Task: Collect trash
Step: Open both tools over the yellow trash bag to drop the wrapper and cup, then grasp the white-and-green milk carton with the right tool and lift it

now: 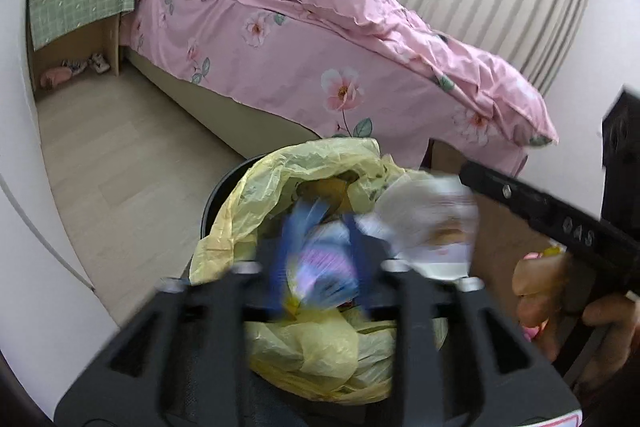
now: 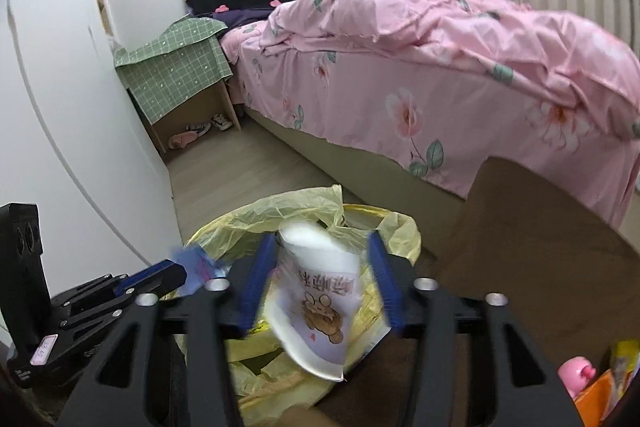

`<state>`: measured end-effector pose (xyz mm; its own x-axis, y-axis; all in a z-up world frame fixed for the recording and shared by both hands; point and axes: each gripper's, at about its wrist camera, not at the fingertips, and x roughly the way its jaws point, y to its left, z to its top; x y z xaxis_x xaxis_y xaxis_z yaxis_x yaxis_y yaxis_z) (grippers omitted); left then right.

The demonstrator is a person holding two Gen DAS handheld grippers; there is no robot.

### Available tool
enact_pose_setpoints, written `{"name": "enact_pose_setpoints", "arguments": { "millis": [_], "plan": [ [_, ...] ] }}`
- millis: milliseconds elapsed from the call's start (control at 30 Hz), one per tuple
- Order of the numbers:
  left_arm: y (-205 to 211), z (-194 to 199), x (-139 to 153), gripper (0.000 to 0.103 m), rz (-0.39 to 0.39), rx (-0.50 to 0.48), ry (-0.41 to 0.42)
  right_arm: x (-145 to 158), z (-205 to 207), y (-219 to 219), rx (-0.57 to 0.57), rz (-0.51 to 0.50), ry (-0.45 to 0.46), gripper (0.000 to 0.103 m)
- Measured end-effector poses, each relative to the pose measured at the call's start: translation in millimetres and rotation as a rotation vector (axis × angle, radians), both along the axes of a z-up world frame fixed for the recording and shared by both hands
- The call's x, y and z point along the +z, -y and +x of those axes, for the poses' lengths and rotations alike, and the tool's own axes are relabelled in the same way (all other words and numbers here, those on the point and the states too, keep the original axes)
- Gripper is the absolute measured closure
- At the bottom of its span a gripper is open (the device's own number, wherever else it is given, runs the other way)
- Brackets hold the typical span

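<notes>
A black trash bin [image 1: 218, 195] lined with a yellow plastic bag [image 1: 296, 171] stands on the floor by the bed; the bag also shows in the right wrist view [image 2: 304, 211]. My left gripper [image 1: 320, 259] is over the bin mouth, its blue fingers [image 1: 286, 259] apart, with a blurred blue and purple wrapper [image 1: 324, 267] between them. My right gripper [image 2: 320, 275] is over the same bag, blue fingers [image 2: 256, 279] spread around a white paper cup with a cartoon print [image 2: 316, 303]; the cup looks loose and blurred. The cup also shows in the left wrist view [image 1: 428, 215].
A bed with a pink floral duvet [image 1: 320, 39] runs along the right. A nightstand with a green checked cloth [image 2: 180, 67] has shoes under it. A brown surface [image 2: 540, 247] lies right of the bin, with a pink toy [image 2: 576, 375] and snack packets.
</notes>
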<state>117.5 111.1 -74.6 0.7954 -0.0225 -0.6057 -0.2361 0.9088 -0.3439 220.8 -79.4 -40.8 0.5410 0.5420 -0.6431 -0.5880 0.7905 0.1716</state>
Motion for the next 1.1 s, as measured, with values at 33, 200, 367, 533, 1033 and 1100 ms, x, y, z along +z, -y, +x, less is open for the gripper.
{"name": "enact_pose_setpoints", "arguments": {
  "millis": [33, 200, 367, 533, 1033, 1100],
  "plan": [
    [-2, -2, 2, 0.062, -0.010, 0.013, 0.014, 1, -1, 4, -0.010, 0.002, 0.001, 0.047],
    [1, -6, 10, 0.061, -0.007, 0.016, 0.021, 10, -10, 26, -0.056, 0.014, 0.023, 0.047],
    [19, -13, 22, 0.060, 0.014, -0.014, 0.028, 21, -34, 67, -0.113, 0.021, 0.053, 0.047],
    [58, -20, 34, 0.057, 0.034, -0.100, 0.052, 35, -79, 122, -0.175, -0.009, 0.129, 0.047],
    [230, -35, 44, 0.050, 0.082, -0.632, 0.109, 34, -194, 313, -0.489, -0.060, 0.192, 0.047],
    [245, -36, 39, 0.050, 0.097, -0.671, 0.095, 25, -205, 330, -0.510, -0.059, 0.171, 0.047]
  ]
}}
